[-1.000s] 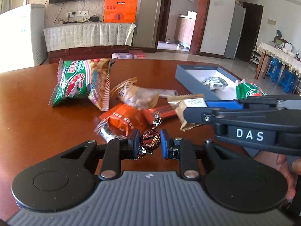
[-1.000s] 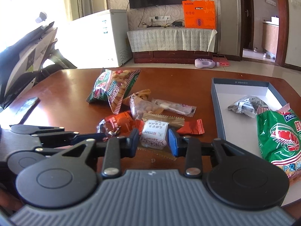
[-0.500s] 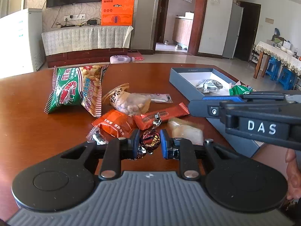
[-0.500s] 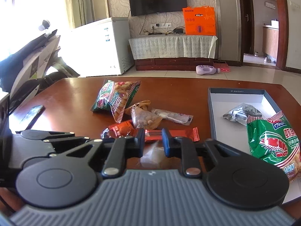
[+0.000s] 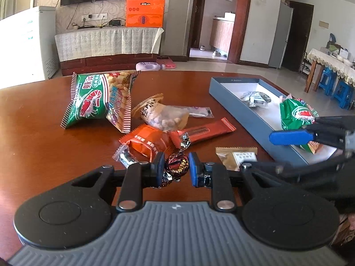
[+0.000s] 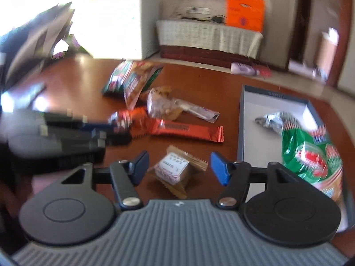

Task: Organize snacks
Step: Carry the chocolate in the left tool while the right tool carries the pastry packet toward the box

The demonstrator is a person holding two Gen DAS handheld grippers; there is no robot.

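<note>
In the left wrist view, the left gripper (image 5: 176,170) has its fingers (image 5: 160,166) clamped on a foil-wrapped candy (image 5: 176,166) held just above the brown table (image 5: 40,137). Beyond it lie the loose snacks: a green prawn cracker bag (image 5: 99,99) at far left, a clear nut bag (image 5: 164,115), an orange packet (image 5: 148,143) and a red bar (image 5: 204,130). The blue box (image 5: 244,113) sits to the right, already holding a silver packet (image 5: 255,98) and another green bag (image 5: 296,115). In the blurred right wrist view, the right gripper (image 6: 178,168) is opening its fingers (image 6: 218,169), and a small brown packet (image 6: 177,173) lies on the table between them, untouched by either pad, left of the box. The risk I see is that this packet has landed short of the box and needs regrasping; the twisted foil on the candy could also slip if only its wrapper is pinched.
</note>
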